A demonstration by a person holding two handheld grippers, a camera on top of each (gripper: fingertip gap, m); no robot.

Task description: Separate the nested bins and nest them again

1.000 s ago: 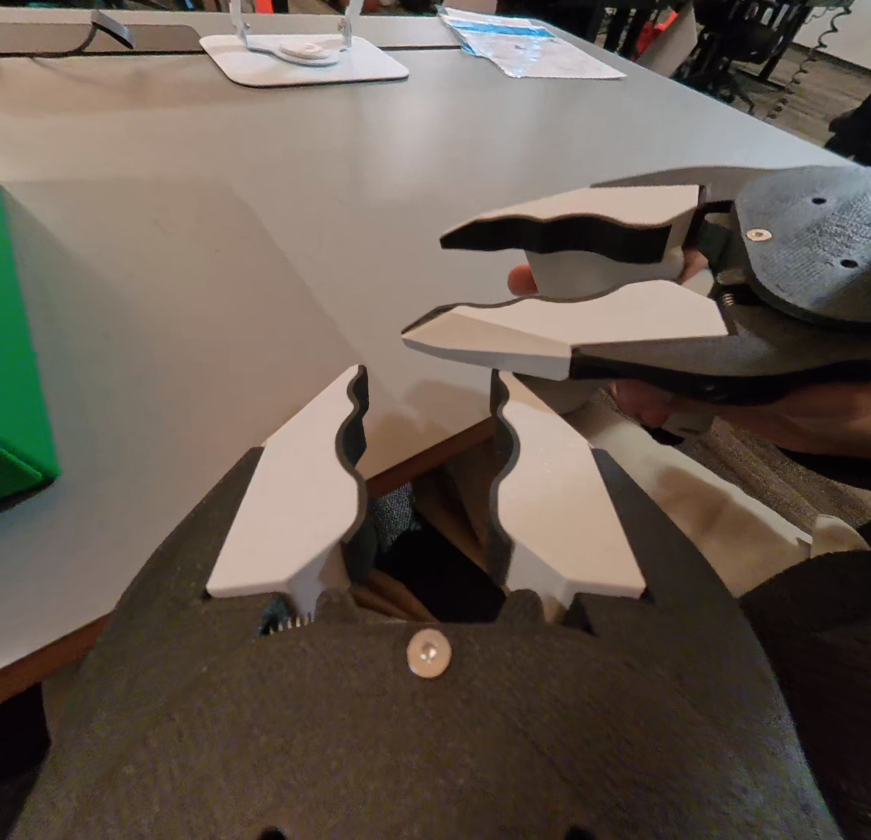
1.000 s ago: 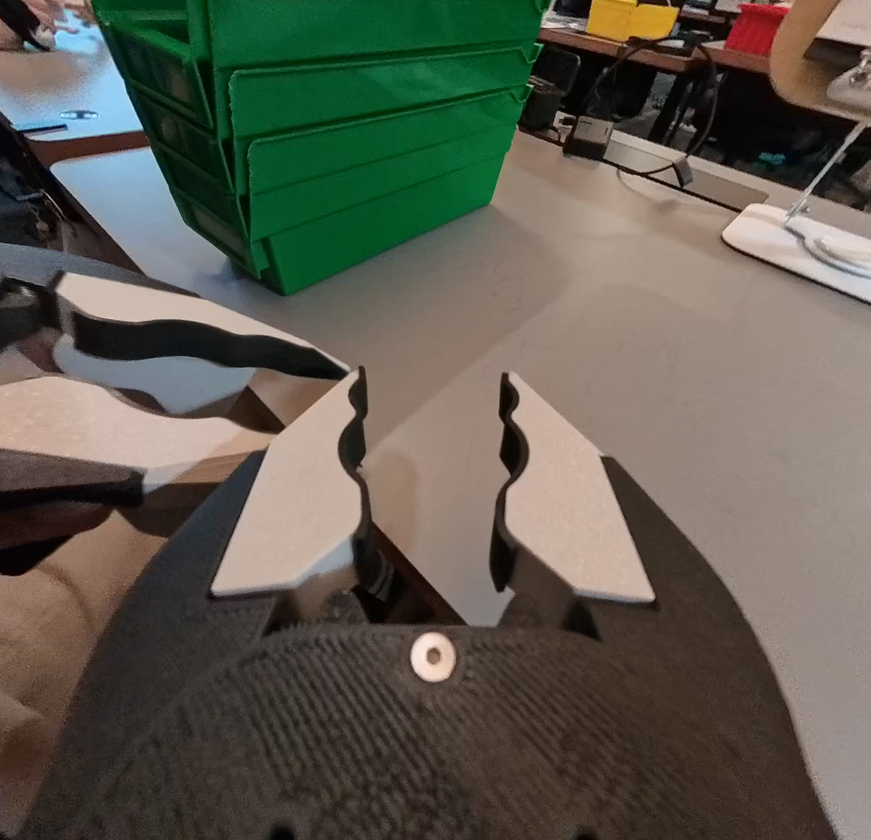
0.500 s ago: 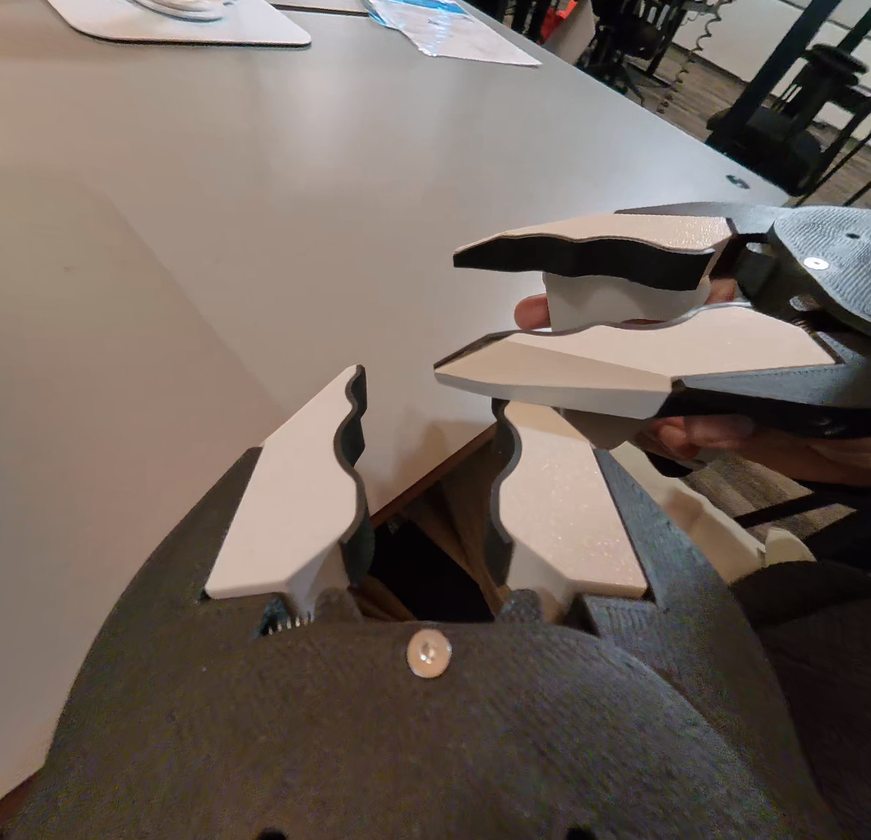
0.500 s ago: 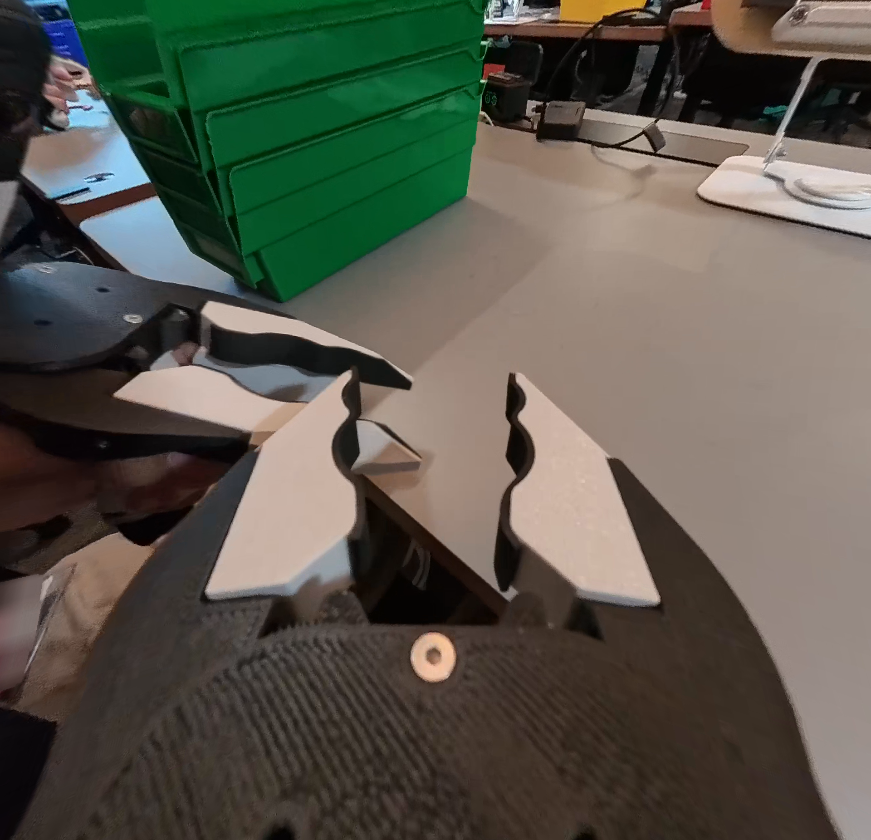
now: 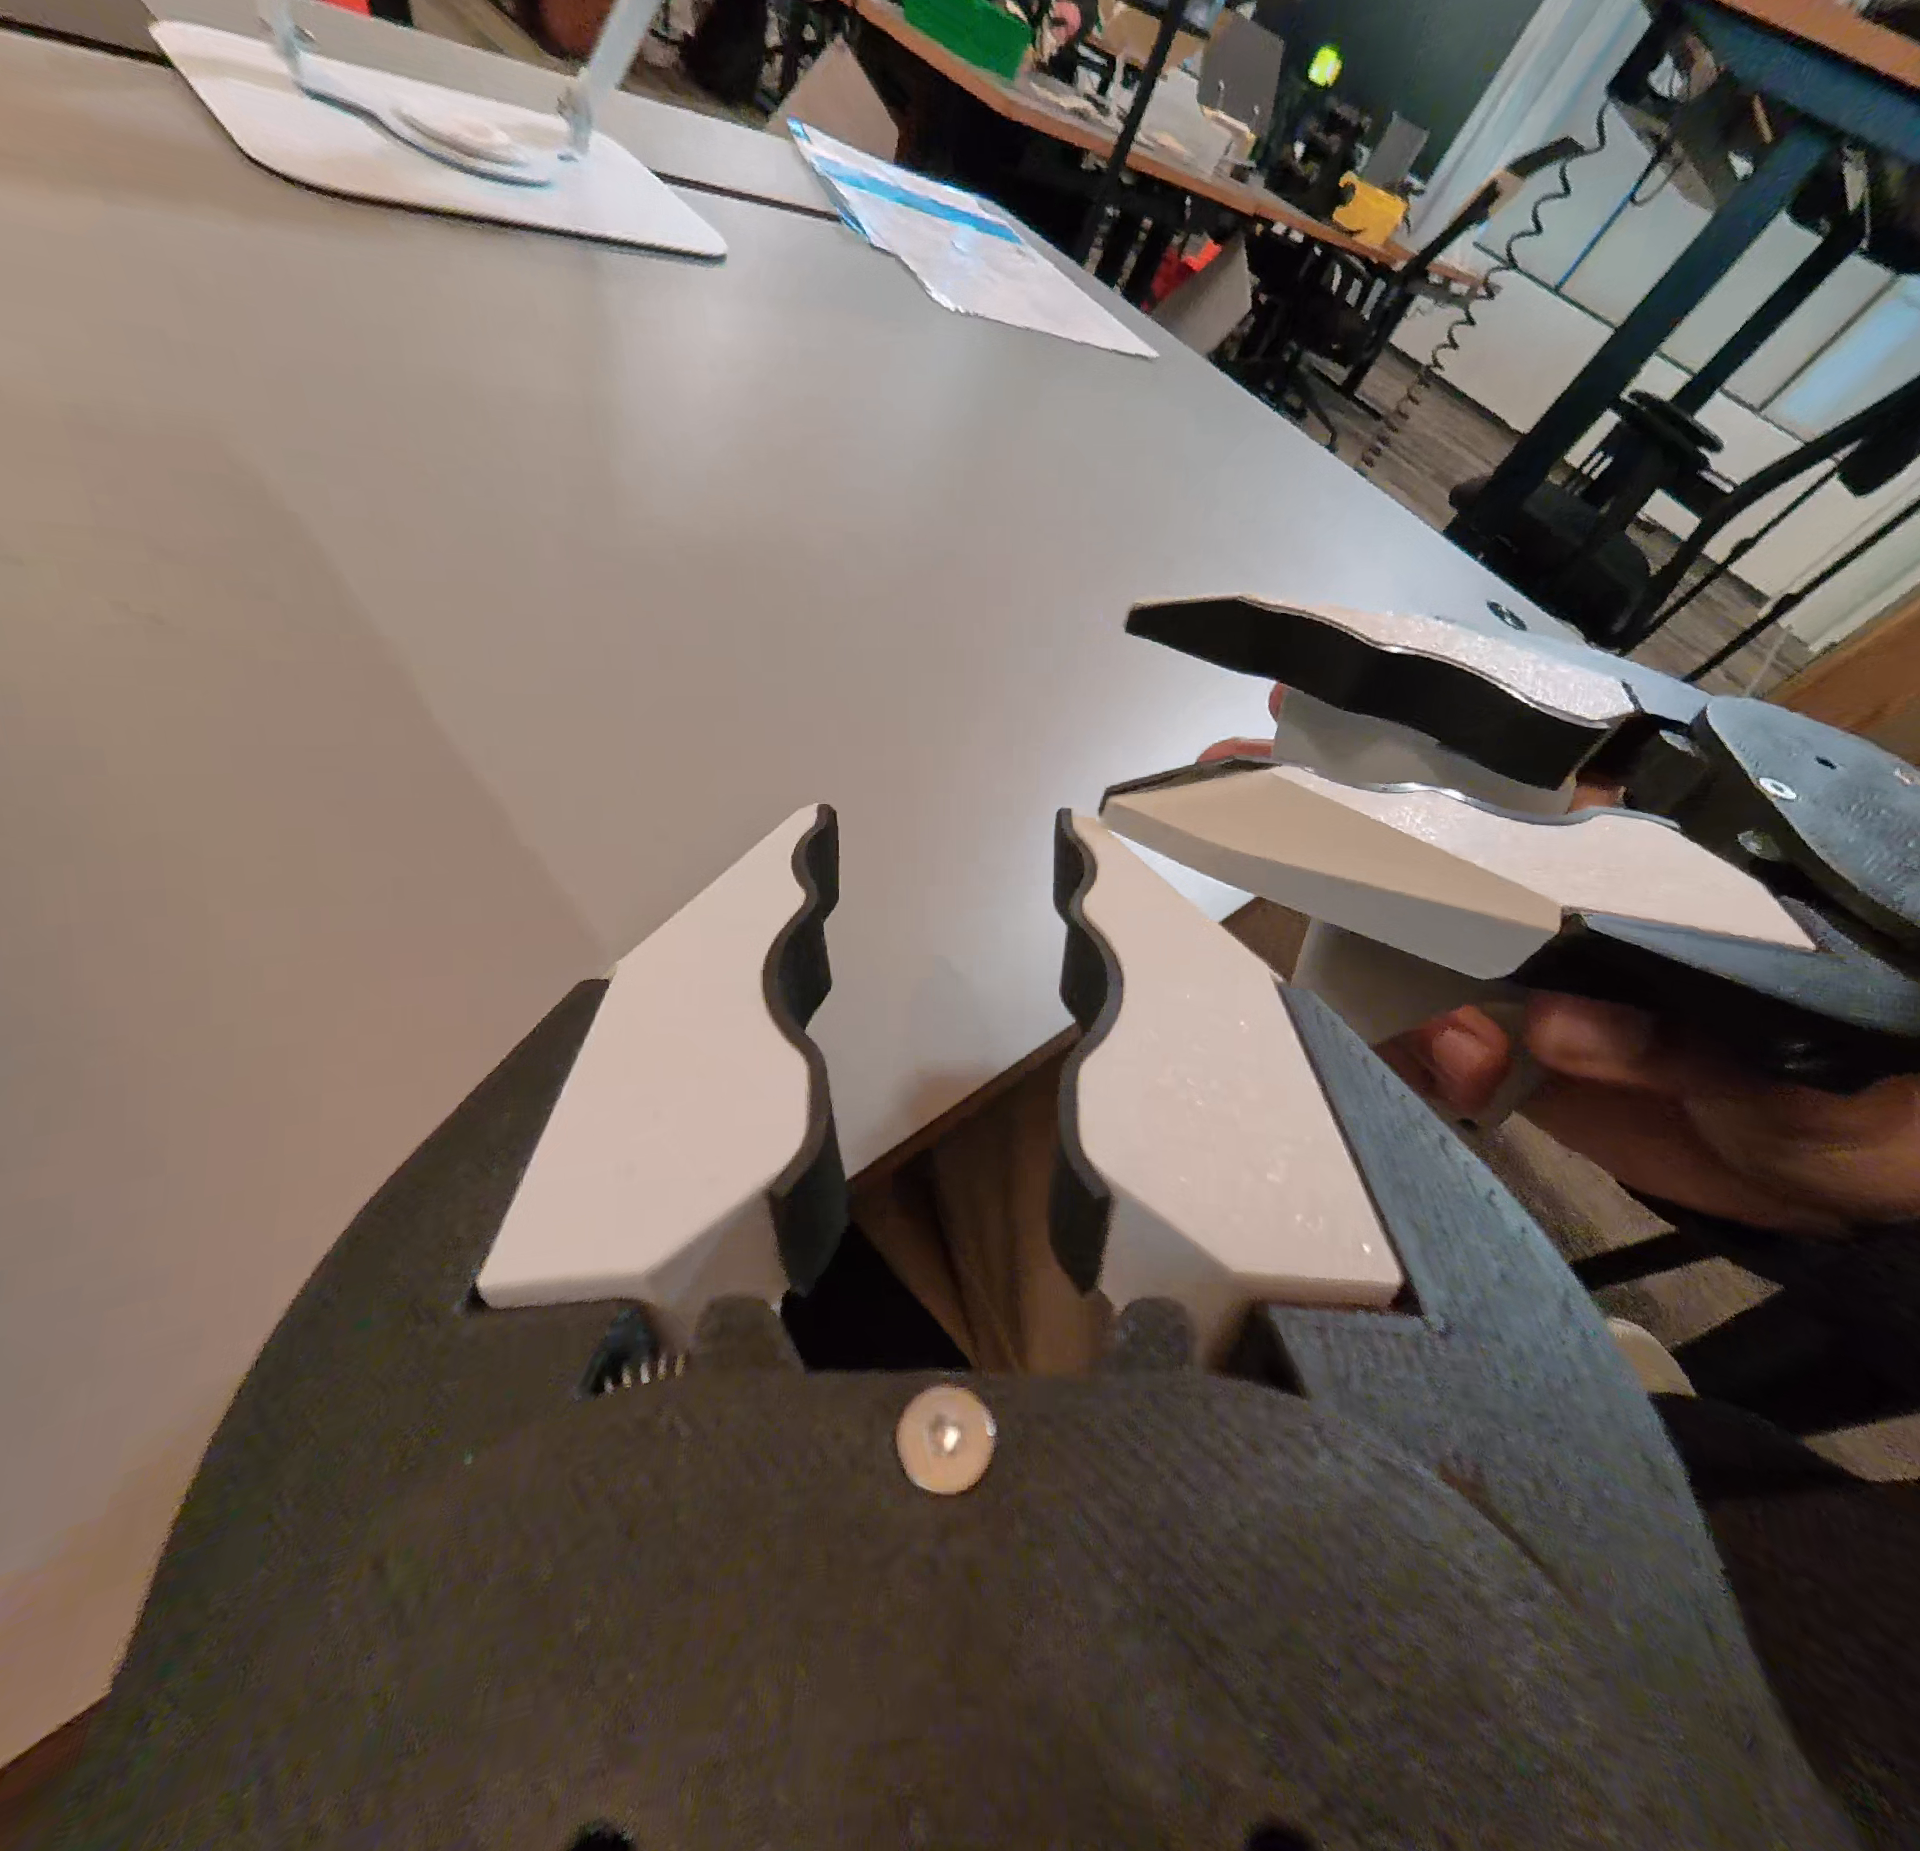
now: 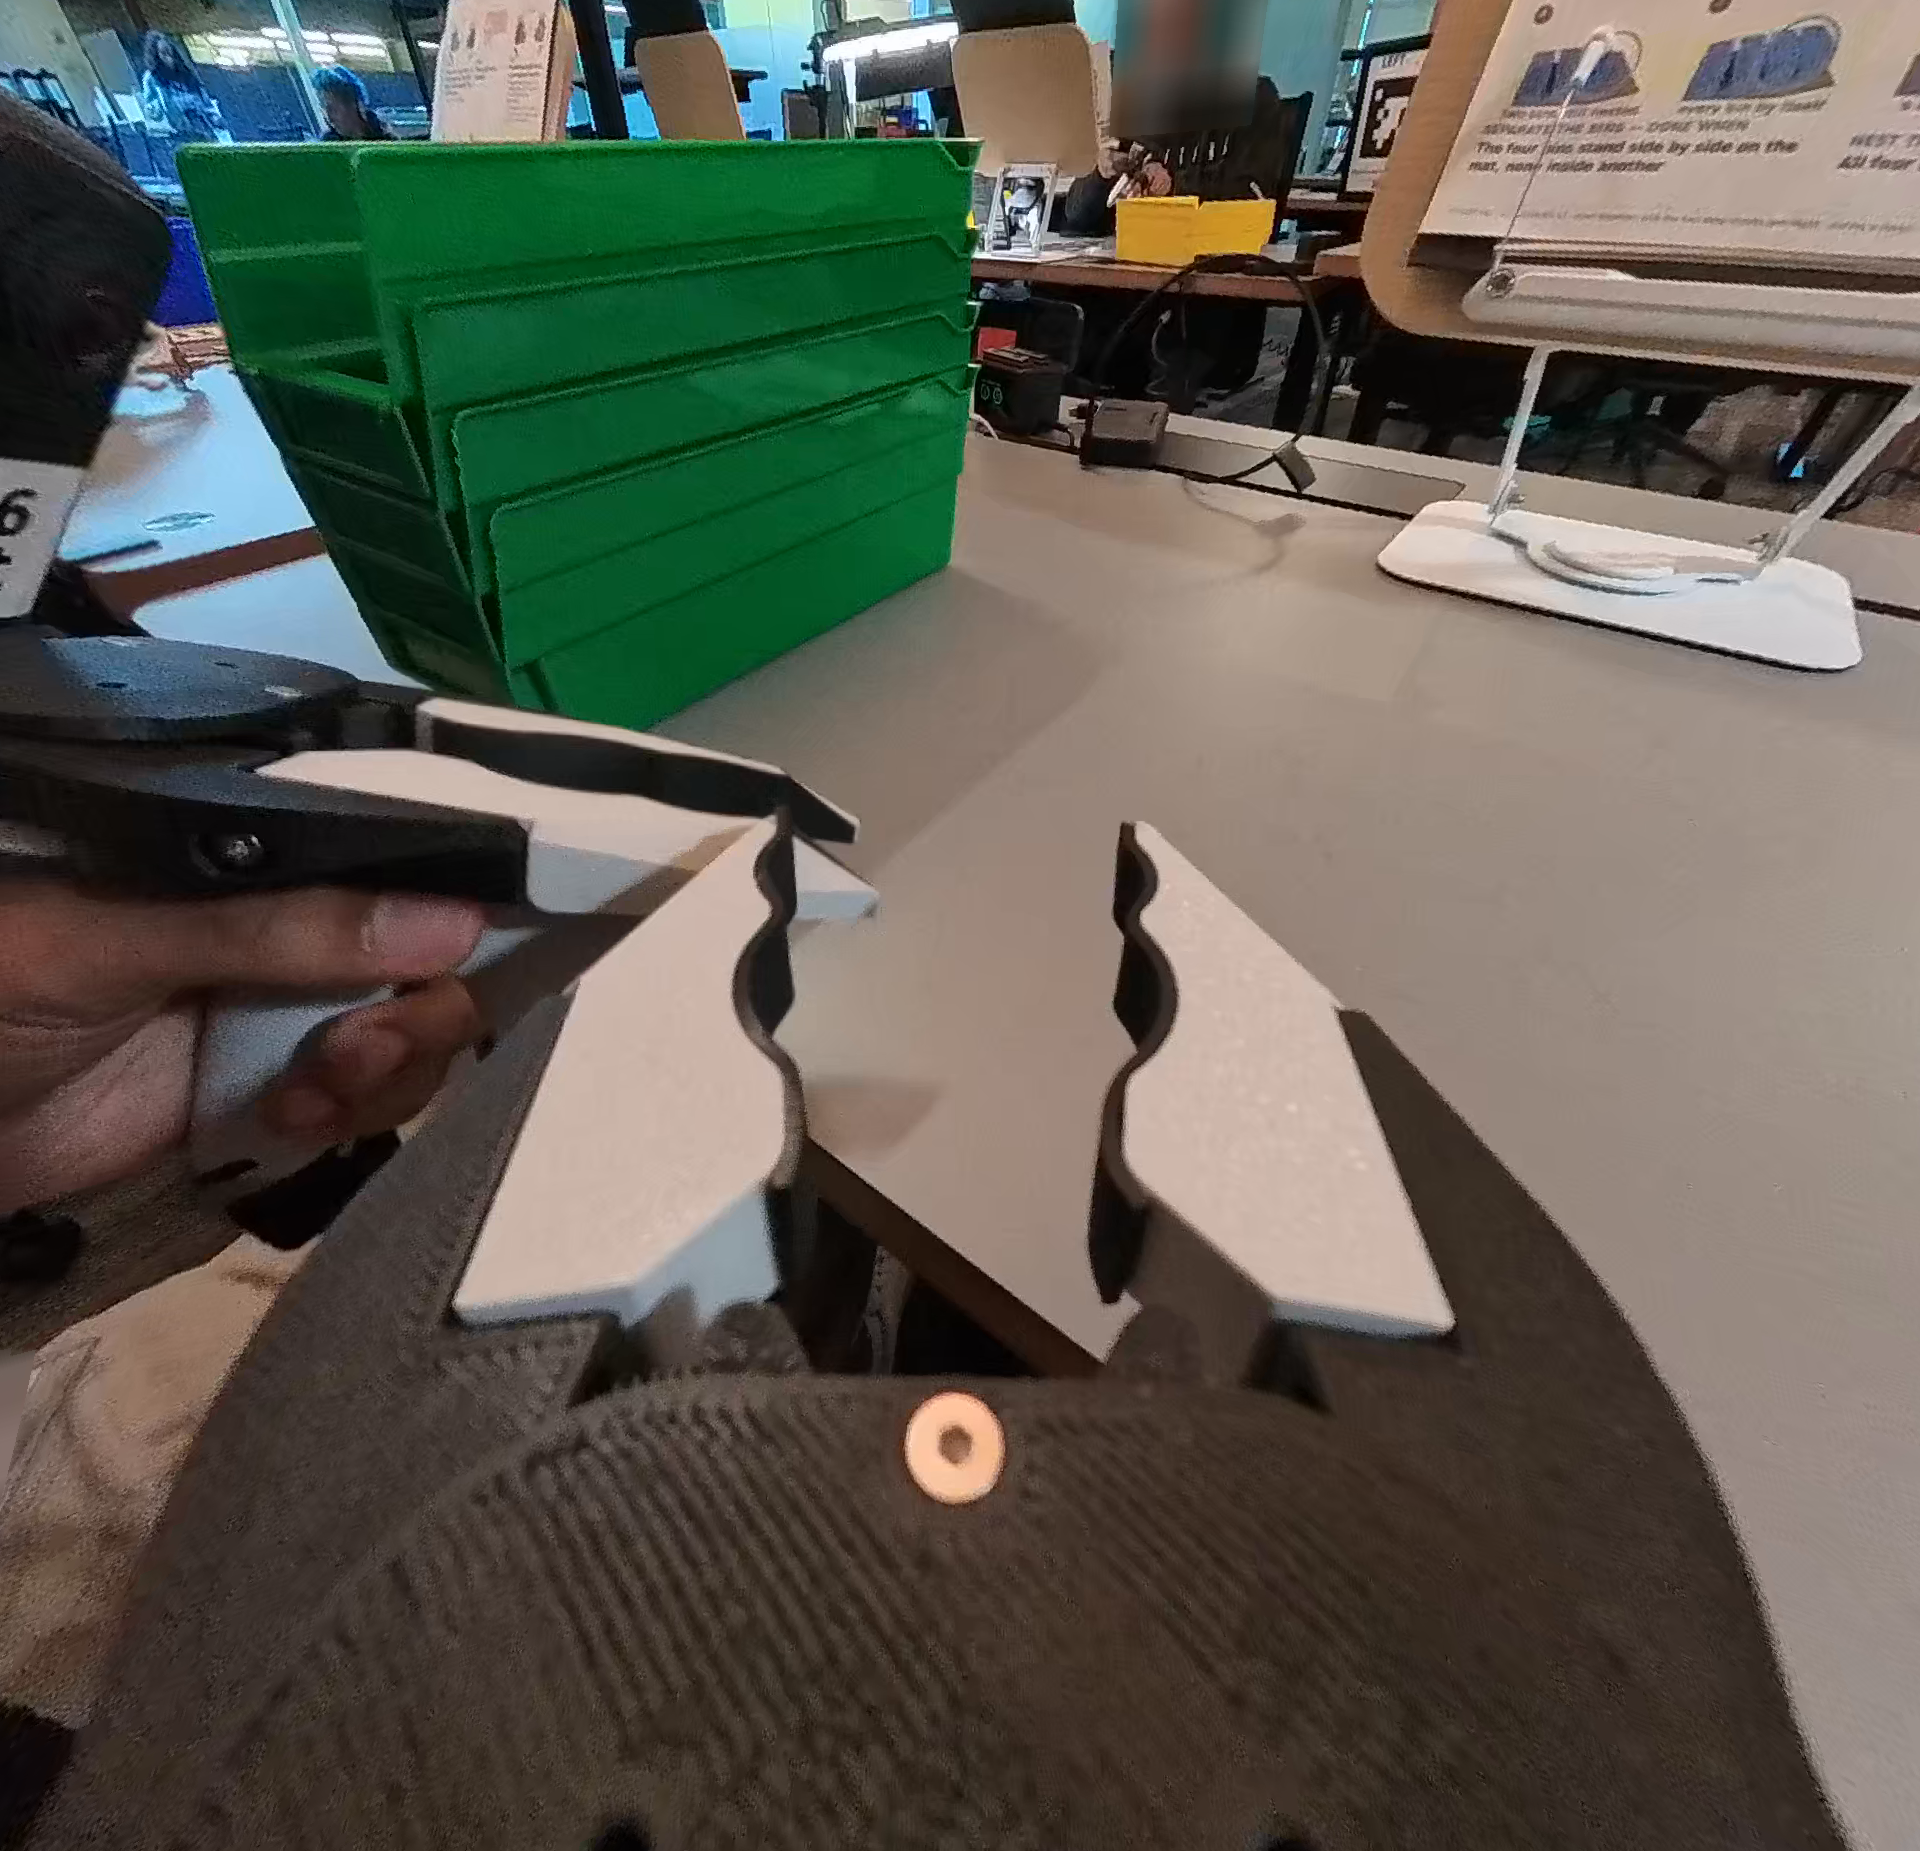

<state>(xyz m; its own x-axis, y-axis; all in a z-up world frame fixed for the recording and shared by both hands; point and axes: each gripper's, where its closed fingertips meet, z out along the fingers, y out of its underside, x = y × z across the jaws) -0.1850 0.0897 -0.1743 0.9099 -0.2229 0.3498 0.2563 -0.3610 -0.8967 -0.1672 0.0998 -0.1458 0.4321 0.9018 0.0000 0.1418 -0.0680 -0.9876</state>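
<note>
A stack of nested green bins [image 6: 675, 430] stands on the grey table [image 6: 1403, 866] at the far left of the right wrist view; it does not show in the left wrist view. My right gripper [image 6: 954, 835] is open and empty, over the table's front edge, well short of the bins. My left gripper [image 5: 945, 825] is open and empty, also at the front edge. The two grippers sit close side by side: the left one [image 6: 862, 866] shows beside my right fingers, and the right one [image 5: 1122, 715] shows to the right in the left wrist view.
A white stand base [image 6: 1621, 575] holding an instruction sheet stands at the back right, and also shows in the left wrist view [image 5: 436, 149]. A black adapter with cable [image 6: 1122, 430] lies behind the bins. A plastic-wrapped sheet [image 5: 966, 253] lies at the far edge.
The left wrist view has swung right, so the green bin left its frame. The right gripper has tilted up, bringing the whole bin stack into view. Both grippers stay open and empty.
</note>
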